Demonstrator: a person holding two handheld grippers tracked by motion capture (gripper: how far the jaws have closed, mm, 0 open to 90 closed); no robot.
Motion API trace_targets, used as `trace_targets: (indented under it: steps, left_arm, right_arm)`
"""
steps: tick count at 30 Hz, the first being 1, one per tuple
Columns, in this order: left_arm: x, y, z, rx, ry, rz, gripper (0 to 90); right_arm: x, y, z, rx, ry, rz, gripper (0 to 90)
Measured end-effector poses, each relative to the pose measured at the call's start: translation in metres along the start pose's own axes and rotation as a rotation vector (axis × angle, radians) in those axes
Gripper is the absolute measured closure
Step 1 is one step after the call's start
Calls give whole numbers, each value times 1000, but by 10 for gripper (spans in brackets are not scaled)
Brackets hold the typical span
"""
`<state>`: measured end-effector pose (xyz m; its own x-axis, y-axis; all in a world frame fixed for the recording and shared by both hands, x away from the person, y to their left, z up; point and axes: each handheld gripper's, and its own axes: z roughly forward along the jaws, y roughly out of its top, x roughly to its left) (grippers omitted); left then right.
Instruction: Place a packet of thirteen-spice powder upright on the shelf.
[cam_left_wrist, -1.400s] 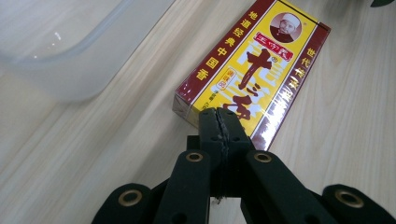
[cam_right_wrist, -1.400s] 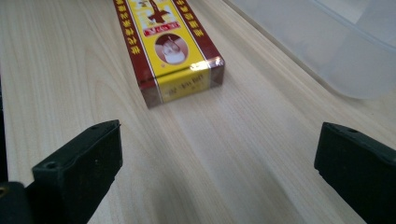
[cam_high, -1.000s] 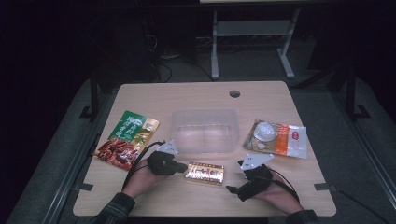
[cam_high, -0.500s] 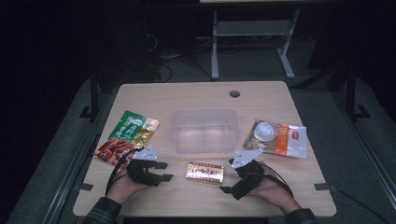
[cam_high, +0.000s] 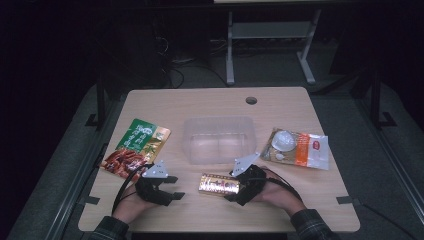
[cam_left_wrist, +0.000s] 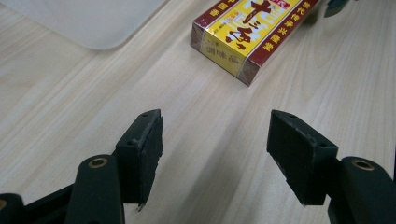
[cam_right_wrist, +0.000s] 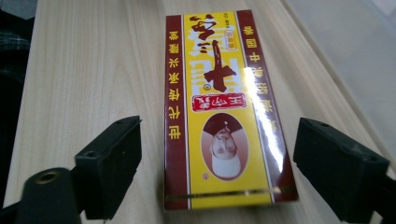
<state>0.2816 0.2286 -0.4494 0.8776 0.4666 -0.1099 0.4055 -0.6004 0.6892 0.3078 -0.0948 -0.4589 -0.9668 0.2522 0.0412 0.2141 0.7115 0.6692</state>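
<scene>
Box (cam_high: 219, 183) is lying flat just in front of the clear tub (cam_high: 219, 139) | your left gripper (cam_high: 171, 187) is standing apart, freshly opened, empty | your right gripper (cam_high: 237, 186) is closing around it, not yet gripping | lifting into the tub is remaining.

box (cam_right_wrist: 224, 112): I see yellow, maroon borders, red lettering
left pouch (cam_high: 136, 148): green and brown
right packet (cam_high: 300, 148): white and orange
table (cam_high: 210, 105): pale woodgrain

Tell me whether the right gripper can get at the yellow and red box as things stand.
Probably yes. The right gripper sits at the end of the yellow and red box, jaws open to either side of it and not yet pressing. The box lies flat on the table with nothing between.
</scene>
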Motion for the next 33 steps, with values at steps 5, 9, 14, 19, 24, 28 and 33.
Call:
trace_targets:
  steps: [5,9,14,19,24,28,33]
  left_arm:
    - [1,1,-1,-8,3,5,355]
    - [2,-1,-1,-5,4,-3,355]
    - [2,-1,-1,-6,3,0,356]
    - [4,-2,-1,-4,4,2,355]
    - [4,-2,-2,-7,3,10,349]
    - [4,-1,-4,-19,4,21,330]
    - [2,0,-6,-43,-14,47,294]
  right_arm:
    - [-4,1,10,22,17,-32,208]
    - [-3,1,13,23,17,-47,235]
    - [-1,-3,11,13,-8,-70,302]
    - [-1,-3,11,8,-6,-71,311]
    - [1,-4,11,-2,-16,-62,317]
    - [3,-4,9,8,-15,-62,318]
    - [7,0,1,-13,-3,-51,317]
